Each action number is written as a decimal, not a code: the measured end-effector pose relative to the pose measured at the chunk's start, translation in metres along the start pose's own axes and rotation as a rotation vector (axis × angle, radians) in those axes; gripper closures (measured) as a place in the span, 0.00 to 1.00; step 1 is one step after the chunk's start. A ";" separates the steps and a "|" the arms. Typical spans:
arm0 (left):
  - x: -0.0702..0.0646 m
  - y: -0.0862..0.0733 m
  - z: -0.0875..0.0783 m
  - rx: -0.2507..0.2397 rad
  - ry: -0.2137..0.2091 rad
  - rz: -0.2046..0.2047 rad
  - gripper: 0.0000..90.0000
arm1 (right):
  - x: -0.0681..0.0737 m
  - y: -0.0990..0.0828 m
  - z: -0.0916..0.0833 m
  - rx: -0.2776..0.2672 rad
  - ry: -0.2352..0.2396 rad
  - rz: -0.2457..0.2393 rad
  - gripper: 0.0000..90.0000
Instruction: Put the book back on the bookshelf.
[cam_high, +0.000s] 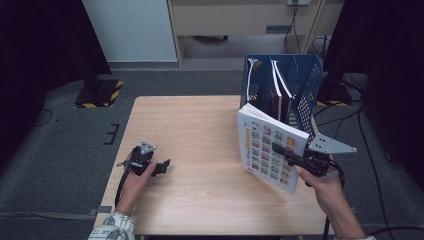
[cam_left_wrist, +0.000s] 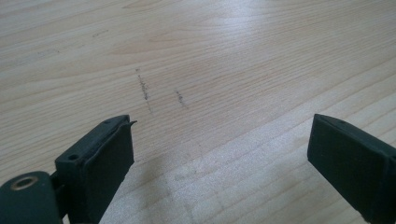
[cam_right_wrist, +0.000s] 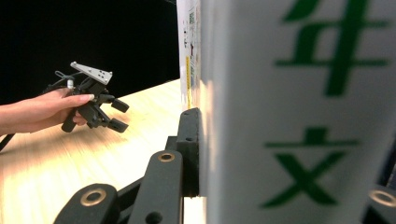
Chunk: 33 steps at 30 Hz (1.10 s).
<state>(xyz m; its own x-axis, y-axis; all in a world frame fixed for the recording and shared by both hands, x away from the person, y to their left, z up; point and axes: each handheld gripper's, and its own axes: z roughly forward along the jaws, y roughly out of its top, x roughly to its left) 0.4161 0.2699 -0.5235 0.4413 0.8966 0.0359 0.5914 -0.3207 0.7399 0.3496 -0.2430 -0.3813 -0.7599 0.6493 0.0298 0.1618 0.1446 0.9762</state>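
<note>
The right gripper is clamped on a thick paperback book, its jaws pinching the book across its thickness near the lower right edge of the illustrated cover. The right gripper view bears this out: one black jaw lies flat against the white spine side with green characters, and the book fills the gap between the jaws. The book hangs clear of the wooden table, tilted, just in front of the blue file rack, which stands at the table's far right corner and already holds a few books upright in its slots.

The book looks fairly heavy for a one-edge grip, and it is stiff only as a closed block: held by one corner region, its pages could fan or sag, and the glossy cover may slide between the pads. A hold nearer the spine, well onto the cover, would probably control it best when aiming at a slot of the rack.

The right hand comes in from the rack's near side, forearm raised, gripper pointing left across the book. The left gripper rests far to the left of the rack, low over the table, jaws wide apart and holding nothing.
</note>
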 end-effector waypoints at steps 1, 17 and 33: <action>0.000 0.000 0.000 -0.002 0.000 -0.001 0.07 | 0.000 0.000 -0.001 -0.002 -0.003 0.000 0.82; 0.002 0.000 -0.002 -0.008 0.011 -0.002 0.07 | -0.014 -0.004 -0.018 -0.013 -0.044 0.021 0.82; 0.002 0.000 -0.002 -0.007 0.015 -0.004 0.07 | -0.025 -0.001 -0.051 -0.052 -0.101 0.057 0.82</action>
<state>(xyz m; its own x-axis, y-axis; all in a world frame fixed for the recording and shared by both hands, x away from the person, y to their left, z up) 0.4157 0.2724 -0.5222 0.4291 0.9022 0.0428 0.5885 -0.3152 0.7445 0.3362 -0.2978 -0.3720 -0.6826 0.7277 0.0666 0.1682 0.0678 0.9834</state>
